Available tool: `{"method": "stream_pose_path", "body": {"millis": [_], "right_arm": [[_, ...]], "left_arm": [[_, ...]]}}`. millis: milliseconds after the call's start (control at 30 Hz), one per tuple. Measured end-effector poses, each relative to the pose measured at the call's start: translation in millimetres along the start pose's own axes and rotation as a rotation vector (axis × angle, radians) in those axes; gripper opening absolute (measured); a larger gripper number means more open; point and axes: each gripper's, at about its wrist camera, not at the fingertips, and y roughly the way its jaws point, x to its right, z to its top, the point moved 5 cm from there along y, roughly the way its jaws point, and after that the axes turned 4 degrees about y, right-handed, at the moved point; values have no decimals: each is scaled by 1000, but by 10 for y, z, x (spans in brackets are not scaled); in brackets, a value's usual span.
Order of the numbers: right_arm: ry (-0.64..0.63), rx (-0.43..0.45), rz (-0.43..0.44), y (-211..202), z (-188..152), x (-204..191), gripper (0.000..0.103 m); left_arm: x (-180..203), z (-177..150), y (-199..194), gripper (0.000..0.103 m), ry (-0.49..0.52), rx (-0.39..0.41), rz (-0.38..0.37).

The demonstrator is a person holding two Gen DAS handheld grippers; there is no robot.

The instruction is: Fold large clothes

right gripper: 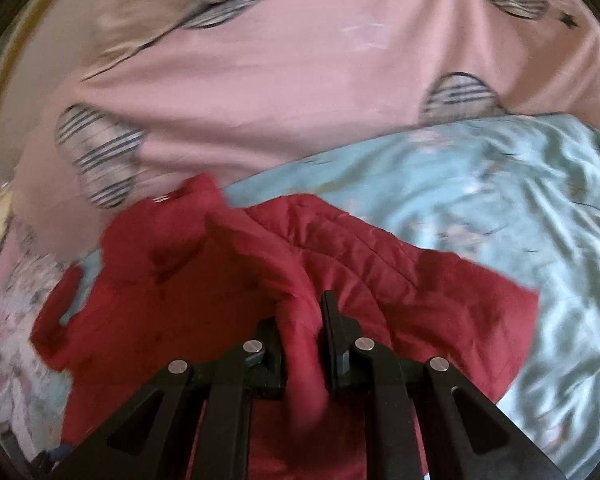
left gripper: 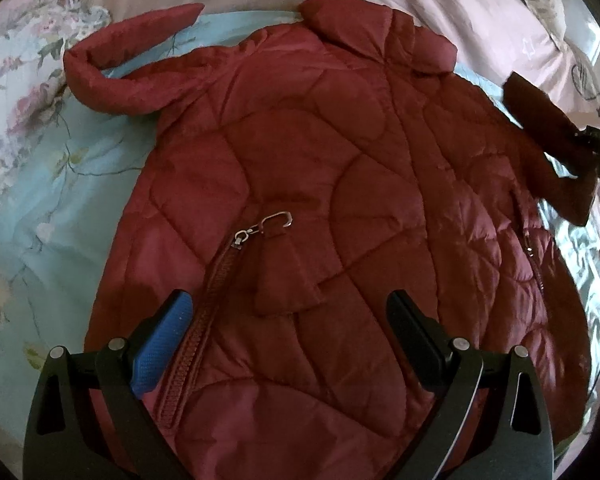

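Note:
A dark red quilted jacket lies spread on the bed, collar at the far side, its zipper pull near the middle. One sleeve curls at the far left. My left gripper is open and empty, hovering over the jacket's lower front. My right gripper is shut on the jacket's other sleeve and holds it lifted. That gripper also shows at the right edge of the left wrist view, with the raised sleeve in it. The right wrist view is blurred.
A light blue floral sheet lies under the jacket. A pink bedcover with plaid heart patches lies beyond it, at the far side of the bed.

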Motion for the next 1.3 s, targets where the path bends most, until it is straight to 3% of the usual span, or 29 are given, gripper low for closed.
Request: {"method": "stream_pose_path", "body": {"millis": [300,600,933,1067,1200,1233,1300], "right_arm": [[-153,-39,221,69,-403,-997,13],[-404,-103,350,222,-917,-1655,13],[-709,-156,381,338,-1399,-1965,16],[-818,-168,367,366,-1571,-2080,17],[-844,-166,366,370,-1628,-2106,18],[-839,-166,368,371,-1626,-2101,18],[-824,-169,375,382,-1607,-2079,18]], "left_arm": [[-103,20,31,98,-59,-25,-102],[-275,170,11,98,-140,-33,-251],[-413,834,178,98,-235,-38,-475],[-234,1190,436,98,-217,-86,-563],[-53,1304,765,98,-211,-176,-612],[-23,1316,836,91,-215,-189,-611],[-21,1299,906,65,-224,-206,-622]]}}
